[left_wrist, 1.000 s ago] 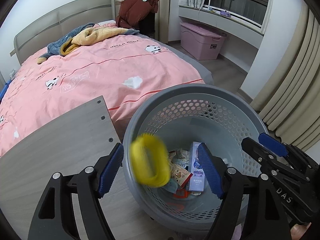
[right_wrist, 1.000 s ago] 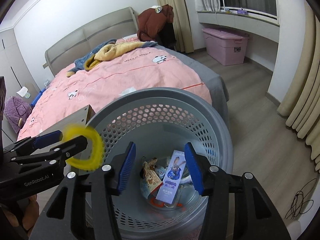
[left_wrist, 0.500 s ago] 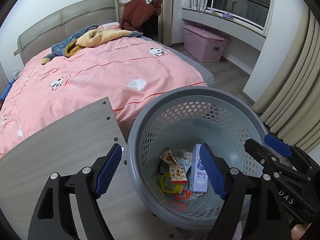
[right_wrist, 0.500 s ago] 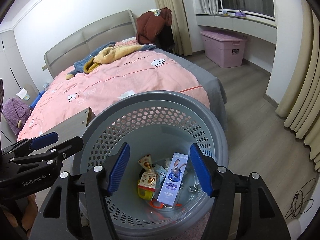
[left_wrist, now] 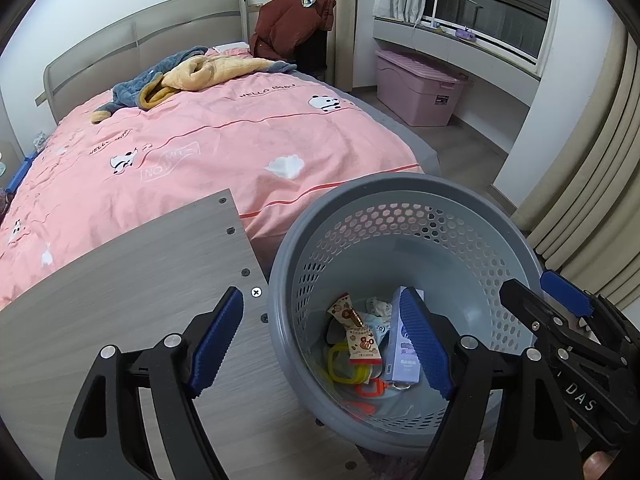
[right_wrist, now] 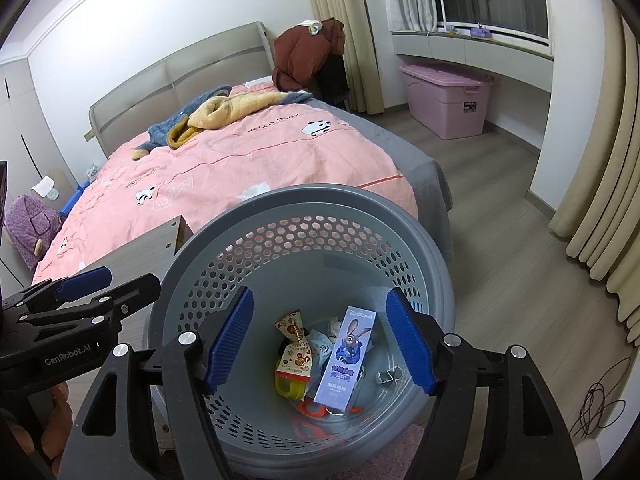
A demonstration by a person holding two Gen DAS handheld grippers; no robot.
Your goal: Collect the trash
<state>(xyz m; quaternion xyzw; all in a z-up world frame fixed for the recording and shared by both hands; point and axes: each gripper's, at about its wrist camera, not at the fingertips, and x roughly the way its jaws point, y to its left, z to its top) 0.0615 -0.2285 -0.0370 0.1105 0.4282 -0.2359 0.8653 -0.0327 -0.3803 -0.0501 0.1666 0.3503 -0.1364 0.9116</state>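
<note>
A grey perforated basket (left_wrist: 360,188) (right_wrist: 320,196) stands below both grippers. At its bottom lie a yellow ring (left_wrist: 344,364) (right_wrist: 290,388), a snack packet (left_wrist: 360,340) (right_wrist: 296,344), a purple carton (left_wrist: 404,344) (right_wrist: 346,360) and an orange plastic piece (left_wrist: 372,390). My left gripper (left_wrist: 320,340) (right_wrist: 120,284) hangs open over the basket's left rim, holding nothing. My right gripper (right_wrist: 320,340) (left_wrist: 536,286) hovers over the basket's mouth; its jaws are opening and nothing is between them. A crumpled white tissue (left_wrist: 285,166) (right_wrist: 256,192) lies on the pink bedspread.
A grey wooden board (left_wrist: 120,280) sits left of the basket, touching it. The pink bed (left_wrist: 200,140) fills the space behind. A pink storage box (left_wrist: 420,88) stands under the window, curtains (left_wrist: 580,180) hang at the right, and a black cable (right_wrist: 596,404) lies on the floor.
The yellow ring has dropped from beside the left gripper to the bottom of the basket. The right gripper's jaws have spread wider. Both hands kept their place.
</note>
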